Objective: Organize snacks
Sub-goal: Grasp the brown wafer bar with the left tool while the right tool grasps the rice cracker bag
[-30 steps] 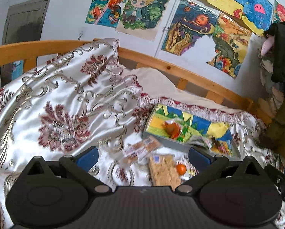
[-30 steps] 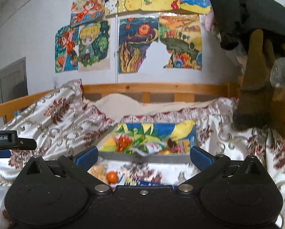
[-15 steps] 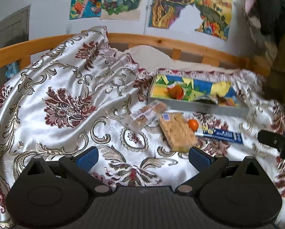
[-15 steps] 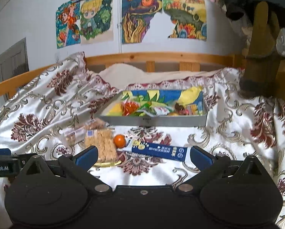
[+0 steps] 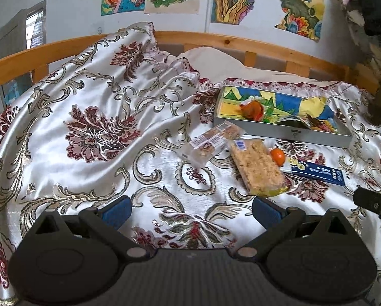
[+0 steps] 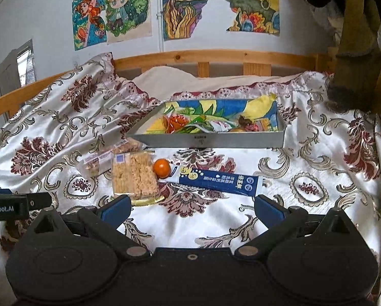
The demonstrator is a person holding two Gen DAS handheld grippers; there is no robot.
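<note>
On the bed lie a clear pack of biscuits (image 5: 211, 144) (image 6: 106, 156), a crumbly rice-crisp bar (image 5: 258, 168) (image 6: 134, 174), a small orange fruit (image 5: 277, 156) (image 6: 161, 167) and a long blue box (image 5: 318, 173) (image 6: 218, 181). Behind them stands a grey tray (image 5: 282, 130) (image 6: 205, 141) with a colourful lining and several wrapped snacks. My left gripper (image 5: 191, 210) is open and empty, just short of the bar. My right gripper (image 6: 193, 210) is open and empty, just short of the blue box.
A floral satin bedspread (image 5: 101, 117) covers the bed, bunched high on the left. A wooden bed rail (image 6: 216, 57) runs along the back under wall drawings. Hanging clothes and a brown garment (image 6: 356, 51) stand at the right. The other gripper's tip shows at each view's edge.
Both grippers have pulled back and tilted down, so the loose snacks in front of the tray came fully into view. Both stayed open. No snack has moved.
</note>
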